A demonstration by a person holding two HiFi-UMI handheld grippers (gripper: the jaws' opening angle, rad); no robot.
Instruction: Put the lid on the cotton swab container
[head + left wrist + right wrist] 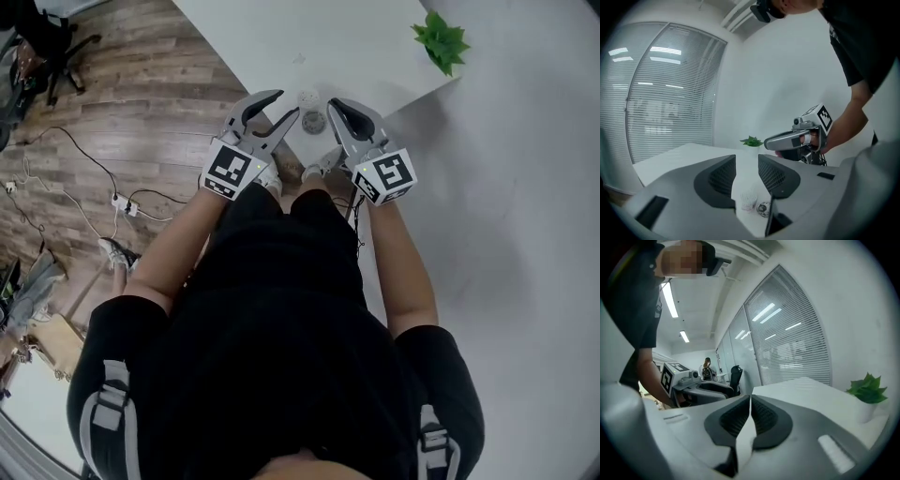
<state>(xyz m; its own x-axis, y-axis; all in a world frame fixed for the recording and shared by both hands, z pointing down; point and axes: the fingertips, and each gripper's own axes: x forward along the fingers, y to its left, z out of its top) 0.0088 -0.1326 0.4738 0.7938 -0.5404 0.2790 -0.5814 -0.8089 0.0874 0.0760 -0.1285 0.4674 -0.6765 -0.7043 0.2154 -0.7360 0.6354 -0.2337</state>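
From my head camera, the container [308, 97] stands upright on the white table [281, 37], and the lid [314, 121] lies just beside the container, on the side toward me, off it. My left gripper [286, 103] comes at the container from the left with its jaws partly apart and nothing in them. My right gripper [334, 105] sits just right of the container with its jaws closed to a point. The plant [441, 39] is well beyond the container to the right. My left gripper view looks along my left gripper [746, 161], and the head view's reading holds: a clear gap between the pads, nothing pressed. Low in that gap I see the container [749, 199] with the lid [763, 209] close at its right. Only here does the right gripper [797, 140] show side-on, above and beyond the container, with the plant [751, 141] further back. In my right gripper view, my right gripper [750, 401] has its pads met along one line, empty. Neither the container nor the lid shows here. It alone shows the left gripper [689, 380] from its side, the plant [868, 389], and a distant person [707, 367] by a chair [736, 376].
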